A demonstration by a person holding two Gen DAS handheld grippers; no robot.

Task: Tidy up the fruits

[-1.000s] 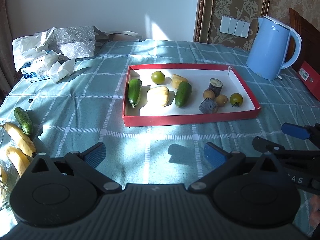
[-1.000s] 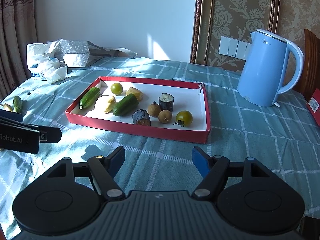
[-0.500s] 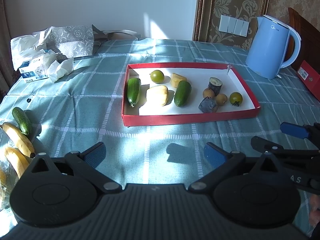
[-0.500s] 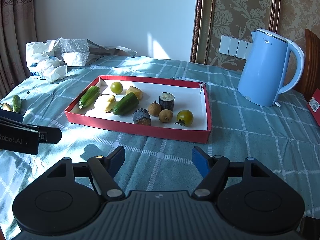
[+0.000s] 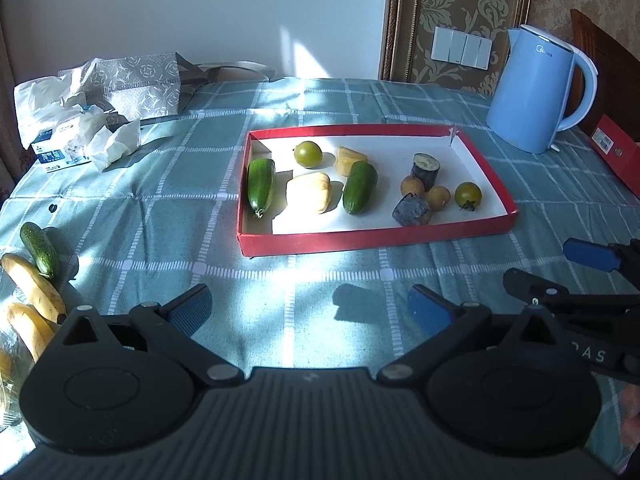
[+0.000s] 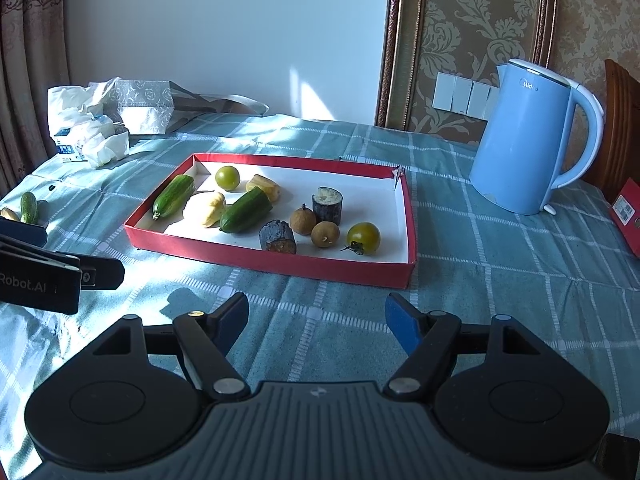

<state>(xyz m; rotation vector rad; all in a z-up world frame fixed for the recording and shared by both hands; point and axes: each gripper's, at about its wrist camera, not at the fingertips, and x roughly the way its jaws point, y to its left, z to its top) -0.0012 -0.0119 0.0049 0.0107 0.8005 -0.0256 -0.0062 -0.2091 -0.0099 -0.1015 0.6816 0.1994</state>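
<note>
A red-rimmed white tray sits mid-table holding two cucumbers, a green tomato, yellow pieces, two dark chunks, two longans and another green tomato. A cucumber and bananas lie on the cloth at the left. My left gripper is open and empty, short of the tray. My right gripper is open and empty, short of the tray's near rim.
A blue kettle stands at the back right. A red box lies at the right edge. Tissue packs and a patterned bag sit at the back left. A green checked cloth covers the table.
Both views have shifted only slightly. The jaws of both grippers stay open and no fruit has moved.
</note>
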